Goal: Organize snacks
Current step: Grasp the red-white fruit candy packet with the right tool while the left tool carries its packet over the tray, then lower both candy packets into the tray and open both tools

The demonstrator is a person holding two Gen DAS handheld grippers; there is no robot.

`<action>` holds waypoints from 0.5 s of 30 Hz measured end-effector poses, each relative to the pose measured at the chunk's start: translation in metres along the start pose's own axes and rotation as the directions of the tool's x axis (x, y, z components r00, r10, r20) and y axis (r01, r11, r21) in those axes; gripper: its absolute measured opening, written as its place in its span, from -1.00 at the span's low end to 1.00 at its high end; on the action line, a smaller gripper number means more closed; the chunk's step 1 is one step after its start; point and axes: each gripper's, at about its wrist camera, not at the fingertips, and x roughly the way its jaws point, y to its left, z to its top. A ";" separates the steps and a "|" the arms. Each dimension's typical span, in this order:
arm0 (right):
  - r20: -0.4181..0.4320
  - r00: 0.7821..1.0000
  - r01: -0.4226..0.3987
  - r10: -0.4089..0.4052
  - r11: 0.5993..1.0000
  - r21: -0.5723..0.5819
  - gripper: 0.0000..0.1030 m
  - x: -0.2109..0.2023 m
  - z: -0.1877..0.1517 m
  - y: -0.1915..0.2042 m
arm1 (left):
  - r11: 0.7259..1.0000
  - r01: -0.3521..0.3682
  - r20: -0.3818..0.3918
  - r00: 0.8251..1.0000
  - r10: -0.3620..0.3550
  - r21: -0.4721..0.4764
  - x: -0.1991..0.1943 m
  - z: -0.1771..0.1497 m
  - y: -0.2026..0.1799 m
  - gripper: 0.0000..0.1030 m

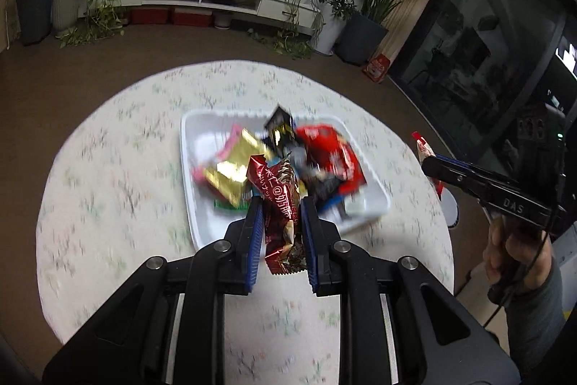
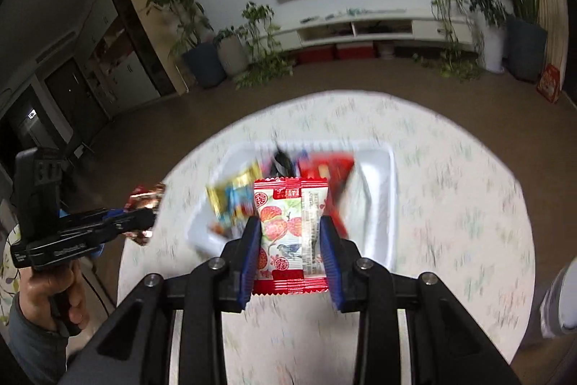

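Left wrist view: left gripper (image 1: pixel 281 204) clamps dark-red snack (image 1: pixel 279 201); right gripper (image 2: pixel 290 226) clamps white-red packet (image 2: pixel 288 222)

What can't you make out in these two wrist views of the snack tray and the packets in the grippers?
- Left wrist view: snacks in the white tray are motion-blurred; labels unreadable.
- Right wrist view: dark red packet in the left gripper is small and partly behind its fingers.
- Left wrist view: right gripper covers most of the strawberry-print packet.
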 end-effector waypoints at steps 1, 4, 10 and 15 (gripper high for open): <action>0.004 1.000 0.001 0.000 1.000 -0.010 -0.32 0.005 0.011 0.005 | 1.000 -0.007 -0.003 1.000 0.007 0.000 0.006 0.012 0.003 -0.64; 0.000 1.000 0.022 -0.022 0.998 -0.052 -0.32 0.030 0.039 0.022 | 1.000 0.007 -0.022 1.000 -0.008 -0.020 0.027 0.038 0.009 -0.64; -0.089 0.990 0.101 -0.110 0.990 -0.100 -0.32 0.092 0.052 0.035 | 1.000 -0.012 -0.094 0.996 0.010 -0.023 0.083 0.059 0.017 -0.64; -0.132 0.977 0.150 -0.166 0.981 -0.124 -0.31 0.122 0.042 0.030 | 1.000 -0.019 -0.117 0.993 0.017 -0.014 0.114 0.061 0.020 -0.63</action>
